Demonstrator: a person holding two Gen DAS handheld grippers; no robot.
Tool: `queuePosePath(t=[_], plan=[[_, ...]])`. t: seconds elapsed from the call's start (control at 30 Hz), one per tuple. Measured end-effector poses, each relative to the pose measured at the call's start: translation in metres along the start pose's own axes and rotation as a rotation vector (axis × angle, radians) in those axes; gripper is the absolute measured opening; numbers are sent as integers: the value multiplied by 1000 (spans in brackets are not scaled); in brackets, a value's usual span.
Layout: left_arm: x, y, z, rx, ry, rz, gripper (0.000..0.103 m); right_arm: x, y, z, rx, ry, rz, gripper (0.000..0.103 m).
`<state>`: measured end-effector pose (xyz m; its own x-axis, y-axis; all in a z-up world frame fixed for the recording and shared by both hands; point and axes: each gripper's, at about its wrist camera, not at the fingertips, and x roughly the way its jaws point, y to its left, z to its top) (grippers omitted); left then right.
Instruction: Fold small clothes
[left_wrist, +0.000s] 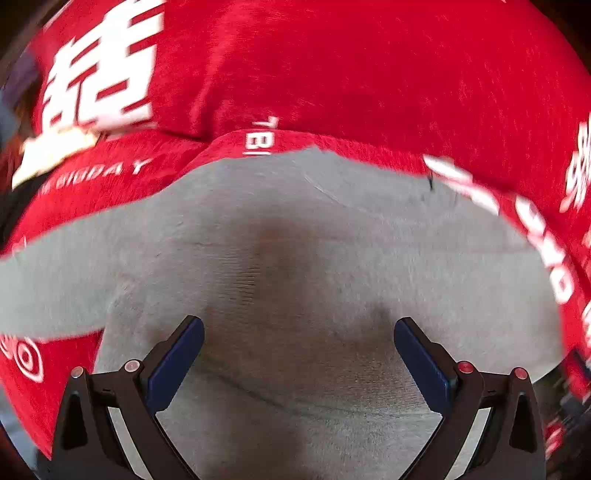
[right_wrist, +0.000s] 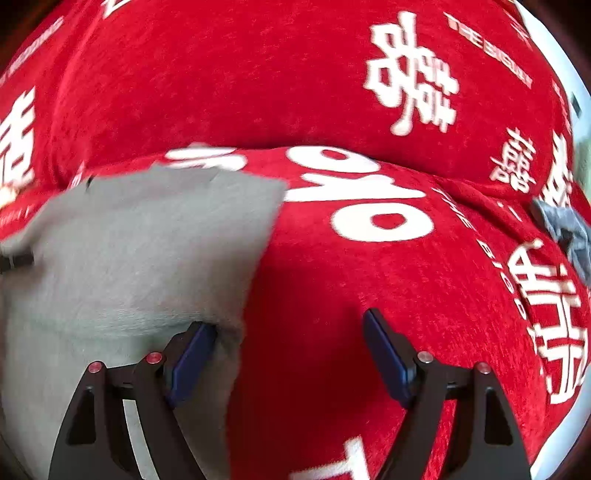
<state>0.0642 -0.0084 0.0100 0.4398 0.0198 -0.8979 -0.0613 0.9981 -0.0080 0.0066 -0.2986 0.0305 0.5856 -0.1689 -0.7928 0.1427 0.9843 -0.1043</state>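
Note:
A grey garment lies spread on a red cloth with white lettering. My left gripper is open just above the garment's middle, with nothing between its blue pads. In the right wrist view the same grey garment fills the left side on the red cloth. My right gripper is open at the garment's right edge. Its left finger touches the grey fabric's edge and its right finger is over the red cloth.
The red cloth rises in a padded fold behind the garment. A small grey-blue piece of clothing lies at the far right. A white surface edge shows at the upper right.

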Motion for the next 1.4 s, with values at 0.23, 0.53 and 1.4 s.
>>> queuePosePath(t=[0.23,0.53,1.4], plan=[[1,13,3,-3,5,32,103,-23,-15,-1,23,-8,84,83],[9,-13,-4,43,10,3,103,1,48,51,-81,61,340,84],[-10,38,-9,-73,-40,-14,103,-1,121,42,-173,91,179,87]])
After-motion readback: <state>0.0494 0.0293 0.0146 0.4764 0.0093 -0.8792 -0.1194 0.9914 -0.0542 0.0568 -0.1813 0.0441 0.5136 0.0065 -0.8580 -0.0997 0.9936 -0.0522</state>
